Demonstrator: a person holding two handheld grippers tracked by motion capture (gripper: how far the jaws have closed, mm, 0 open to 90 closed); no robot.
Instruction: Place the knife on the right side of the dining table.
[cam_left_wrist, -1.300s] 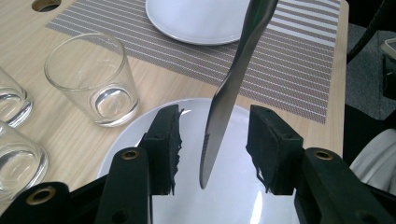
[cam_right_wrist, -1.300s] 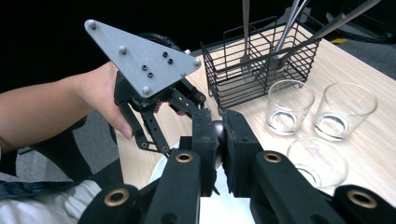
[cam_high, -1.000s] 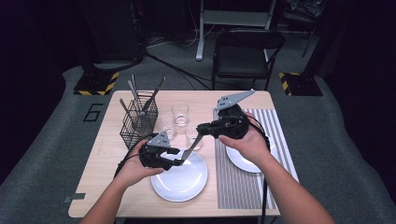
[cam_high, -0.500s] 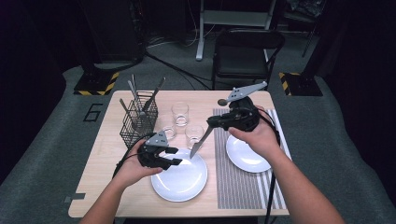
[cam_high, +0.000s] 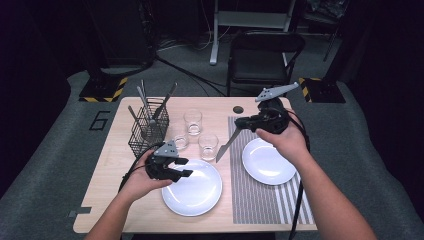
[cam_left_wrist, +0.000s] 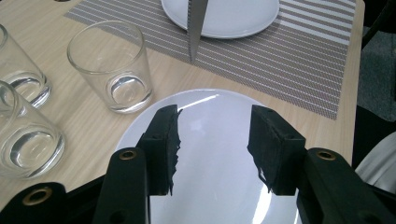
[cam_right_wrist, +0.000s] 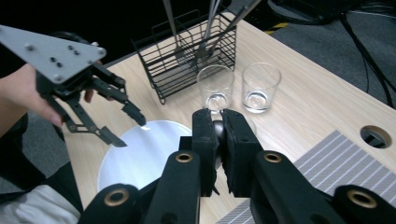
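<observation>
Knife (cam_high: 226, 146) hangs clamped in the right gripper (cam_high: 242, 123), its tip probably just above the mat (cam_high: 260, 200), between two plates. The left gripper (cam_high: 186, 167) hovers with jaws apart over the near plate (cam_high: 200, 197), holding nothing.

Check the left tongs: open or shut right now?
Open. In the left gripper view the left tongs stand apart with bare white plate between the pads, nothing gripped; the high view shows them over that plate's left edge.
</observation>
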